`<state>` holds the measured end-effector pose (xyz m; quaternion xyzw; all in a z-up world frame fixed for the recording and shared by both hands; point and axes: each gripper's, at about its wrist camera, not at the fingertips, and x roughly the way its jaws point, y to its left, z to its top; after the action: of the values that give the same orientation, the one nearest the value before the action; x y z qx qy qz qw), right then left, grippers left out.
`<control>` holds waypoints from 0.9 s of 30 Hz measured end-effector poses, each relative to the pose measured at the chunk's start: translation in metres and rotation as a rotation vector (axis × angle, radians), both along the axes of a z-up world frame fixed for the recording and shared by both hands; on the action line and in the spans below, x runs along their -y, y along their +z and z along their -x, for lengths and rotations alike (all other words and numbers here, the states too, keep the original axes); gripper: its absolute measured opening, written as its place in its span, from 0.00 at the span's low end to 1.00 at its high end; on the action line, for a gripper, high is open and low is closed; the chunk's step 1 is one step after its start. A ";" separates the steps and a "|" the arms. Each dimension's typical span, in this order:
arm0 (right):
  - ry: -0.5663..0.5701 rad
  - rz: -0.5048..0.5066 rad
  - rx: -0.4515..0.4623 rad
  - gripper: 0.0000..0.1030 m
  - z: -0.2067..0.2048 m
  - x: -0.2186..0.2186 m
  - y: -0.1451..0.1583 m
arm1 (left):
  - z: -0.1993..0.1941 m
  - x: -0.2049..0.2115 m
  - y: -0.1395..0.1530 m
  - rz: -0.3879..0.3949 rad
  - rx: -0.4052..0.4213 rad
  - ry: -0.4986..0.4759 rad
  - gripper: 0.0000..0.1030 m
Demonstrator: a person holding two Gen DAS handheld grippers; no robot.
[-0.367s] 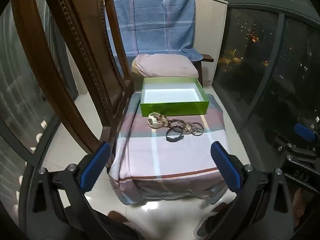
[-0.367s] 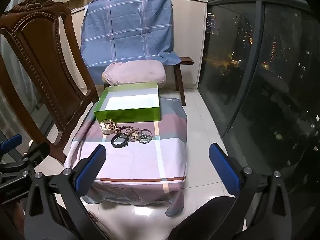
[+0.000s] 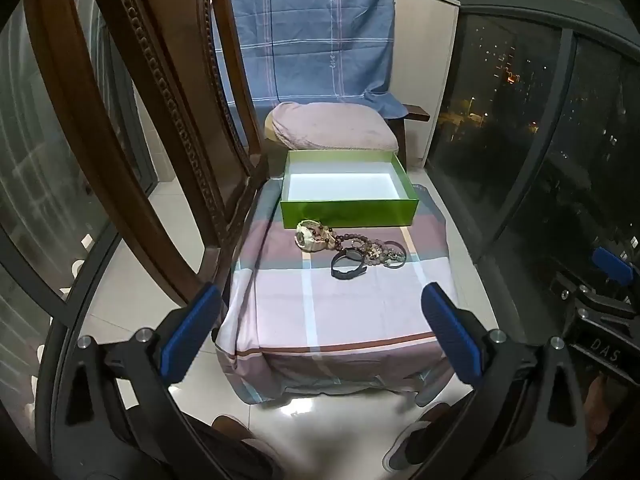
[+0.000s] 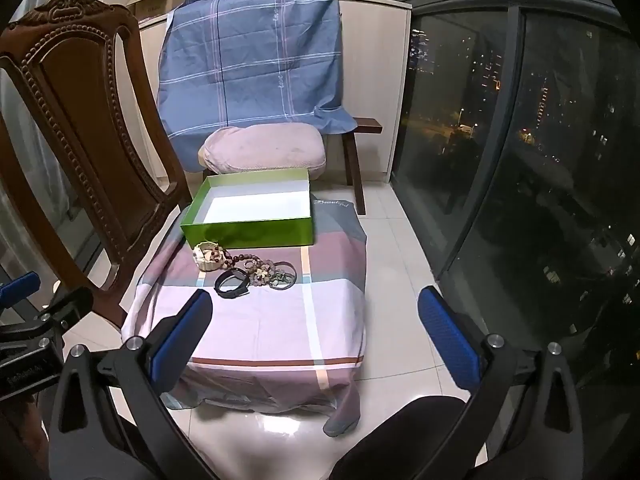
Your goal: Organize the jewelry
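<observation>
Hovering short of the cloth-covered low table (image 3: 340,312), the left gripper (image 3: 320,332) and the right gripper (image 4: 316,332) both have their blue pads spread wide, nothing between them. Well ahead of both lies the jewelry pile (image 3: 352,246): a pale watch (image 4: 206,256), beaded bracelets (image 4: 260,270) and a dark band (image 4: 232,282), bunched together just in front of the green box (image 3: 348,210), which sits open beyond them. A carved wooden chair (image 3: 160,120) stands left of the left gripper.

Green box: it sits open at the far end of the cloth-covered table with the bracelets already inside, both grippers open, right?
Not quite: the green box is empty. The bracelets lie on the cloth in front of it, as the right wrist view shows. The rest holds.
</observation>
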<state>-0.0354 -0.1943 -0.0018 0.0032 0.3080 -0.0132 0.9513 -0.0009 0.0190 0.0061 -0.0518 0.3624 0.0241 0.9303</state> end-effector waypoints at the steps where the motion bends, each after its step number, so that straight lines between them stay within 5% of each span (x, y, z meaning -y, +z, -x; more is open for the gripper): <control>1: -0.001 -0.001 0.001 0.97 0.001 -0.004 -0.001 | -0.001 0.007 -0.001 -0.010 -0.002 0.007 0.96; 27: 0.012 0.046 -0.012 0.97 -0.003 -0.029 -0.003 | -0.002 0.016 -0.004 -0.044 -0.019 -0.003 0.96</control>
<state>-0.0321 -0.1656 -0.0044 -0.0208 0.3132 -0.0144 0.9493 0.0007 0.0031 0.0026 -0.0307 0.3709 0.0312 0.9276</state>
